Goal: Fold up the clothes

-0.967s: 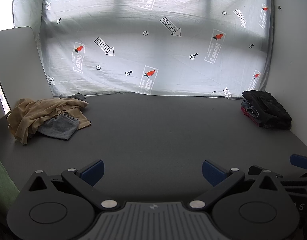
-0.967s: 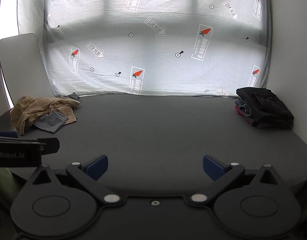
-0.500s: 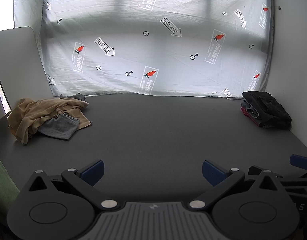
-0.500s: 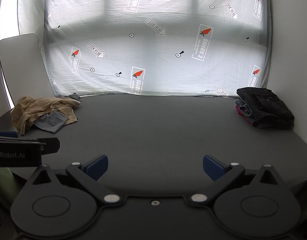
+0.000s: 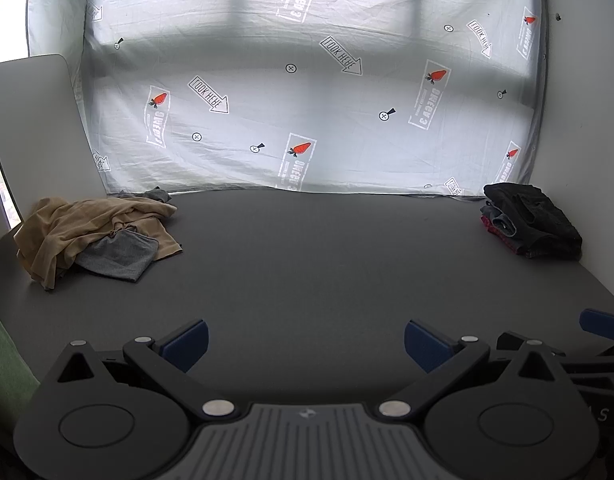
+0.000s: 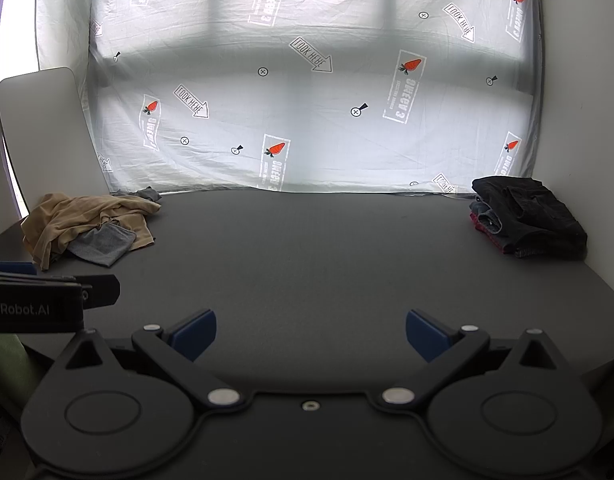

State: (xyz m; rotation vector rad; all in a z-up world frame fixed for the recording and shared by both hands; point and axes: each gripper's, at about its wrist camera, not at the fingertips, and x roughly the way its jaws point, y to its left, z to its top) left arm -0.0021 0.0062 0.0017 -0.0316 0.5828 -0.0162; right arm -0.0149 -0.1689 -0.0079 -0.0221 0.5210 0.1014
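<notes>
- Clothes sit in two groups on the dark table [image 5: 307, 264], at opposite far corners, well apart.
- Far left: loose heap with a tan garment [image 5: 91, 224] crumpled and a grey piece [image 5: 119, 254] lying partly on it toward the near side; same heap seen from the right wrist, tan garment [image 6: 83, 216], grey piece [image 6: 101, 242].
- Far right: stack of dark clothes [image 5: 535, 220], black on top, a grey and a red edge showing beneath (also [image 6: 531, 216]). It lies close to the white wall.
- Left tongs [image 5: 305, 340]: spread wide, blue pads far apart, nothing between them, low over the bare near part of the table.
- Right tongs [image 6: 311, 332]: likewise wide apart and empty.
- Printed sheet [image 5: 307, 92] hangs behind the table (carrots, arrows).
</notes>
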